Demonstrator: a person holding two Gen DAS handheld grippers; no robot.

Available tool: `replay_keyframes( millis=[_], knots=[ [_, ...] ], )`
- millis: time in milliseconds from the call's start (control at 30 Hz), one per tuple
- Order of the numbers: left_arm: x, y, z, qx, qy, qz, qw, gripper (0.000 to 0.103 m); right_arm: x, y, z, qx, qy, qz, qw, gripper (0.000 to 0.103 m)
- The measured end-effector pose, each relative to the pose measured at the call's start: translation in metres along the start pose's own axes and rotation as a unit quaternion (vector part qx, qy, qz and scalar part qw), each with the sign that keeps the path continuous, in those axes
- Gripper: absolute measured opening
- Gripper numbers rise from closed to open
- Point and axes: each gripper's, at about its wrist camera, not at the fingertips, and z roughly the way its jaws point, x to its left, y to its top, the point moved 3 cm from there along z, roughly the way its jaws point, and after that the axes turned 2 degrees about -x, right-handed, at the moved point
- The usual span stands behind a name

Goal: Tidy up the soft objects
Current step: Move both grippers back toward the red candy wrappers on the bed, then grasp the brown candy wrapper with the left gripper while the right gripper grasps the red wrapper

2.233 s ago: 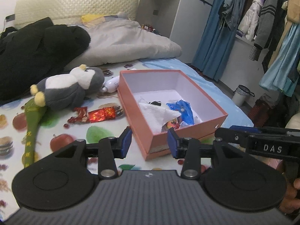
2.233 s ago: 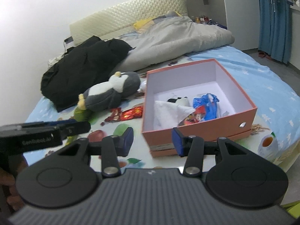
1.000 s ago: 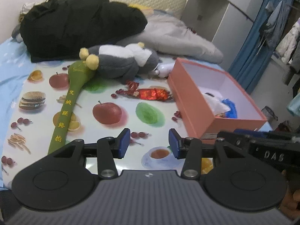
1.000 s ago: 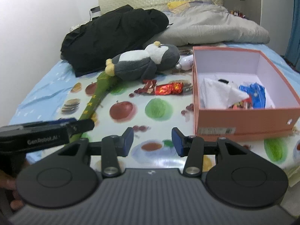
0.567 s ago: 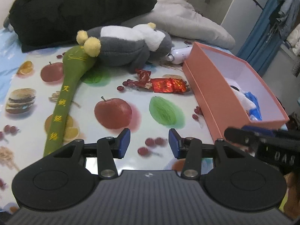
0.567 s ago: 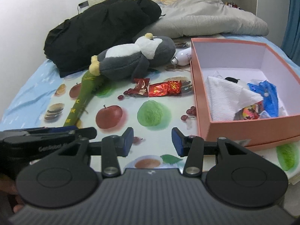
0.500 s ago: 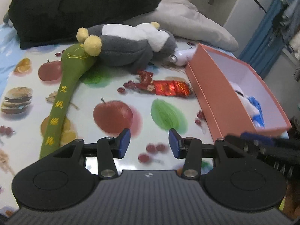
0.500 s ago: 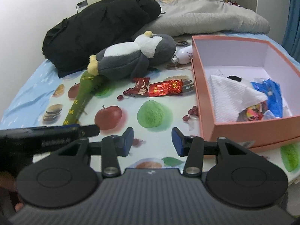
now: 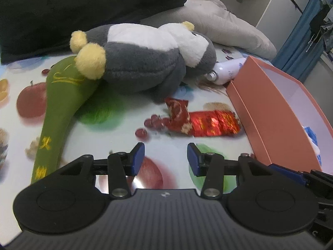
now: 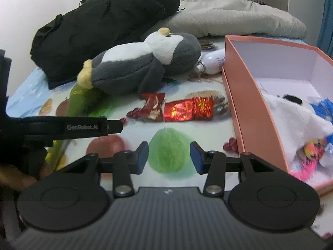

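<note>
Left gripper (image 9: 165,156) parted, nothing between the blue pads, hanging over the fruit-print sheet (image 9: 116,133) short of the sweets. Right gripper (image 10: 169,154) likewise parted and empty, above a printed green fruit, with the left one's black finger reaching across the left of its view.

Grey-and-white plush penguin (image 9: 145,56) lying on its side near the middle of the bed, yellow feet toward the left, head toward the box. Long green padded stick (image 9: 60,104) running from under the feet down the left side, yellow characters along it. Two red sweet wrappers (image 9: 199,120) just in front of the penguin, beside the box's near wall. White bottle (image 9: 226,71) on its side between the penguin's head and the box corner.

Salmon-pink box (image 10: 245,104) open on the right, holding a white cloth (image 10: 291,120), something blue and a pink-and-yellow item, possibly more wrappers, too blurred to name. Black jacket (image 10: 104,27) and grey quilt (image 10: 229,18) heaped behind.
</note>
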Motion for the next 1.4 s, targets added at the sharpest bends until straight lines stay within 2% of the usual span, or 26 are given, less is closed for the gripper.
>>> replay_keyframes(
  millis=[200,400,533,733,933,1000,1067,1167,1267,1400],
  knots=[
    [0.005,0.015,0.03,0.001,0.0,-0.007,1.0,0.052,-0.006,0.015,0.027,-0.021,-0.027,-0.008,0.999,0.047],
    [0.001,0.025,0.053,-0.001,-0.02,0.0,0.9998,0.053,-0.008,0.029,0.056,-0.03,-0.048,-0.018,0.998,0.047],
    [0.003,0.031,0.067,-0.001,-0.023,-0.013,0.9997,0.053,-0.009,0.031,0.081,-0.019,-0.053,-0.018,0.998,0.047],
    [0.0,0.035,0.083,0.009,-0.047,-0.014,0.9988,0.053,-0.011,0.034,0.101,-0.028,-0.082,-0.043,0.995,0.047],
    [-0.005,0.034,0.097,0.021,-0.055,-0.017,0.9981,0.051,-0.02,0.031,0.12,-0.004,-0.088,-0.036,0.995,0.047],
    [-0.005,0.033,0.1,0.024,-0.056,-0.018,0.998,0.045,-0.021,0.031,0.126,0.009,-0.082,-0.036,0.996,0.042],
    [-0.008,0.032,0.1,0.027,-0.06,-0.016,0.9977,0.037,-0.019,0.032,0.125,0.012,-0.089,-0.05,0.995,0.03],
    [-0.012,0.031,0.096,0.027,-0.051,-0.002,0.9983,0.032,-0.019,0.032,0.122,0.019,-0.077,-0.046,0.996,0.03],
    [-0.014,0.031,0.088,0.023,-0.018,0.014,0.9995,0.031,-0.018,0.029,0.116,0.024,-0.07,-0.045,0.996,0.03],
    [-0.016,0.027,0.073,0.023,-0.01,0.01,0.9996,0.031,-0.016,0.023,0.1,0.027,-0.063,-0.044,0.997,0.029]
  ],
)
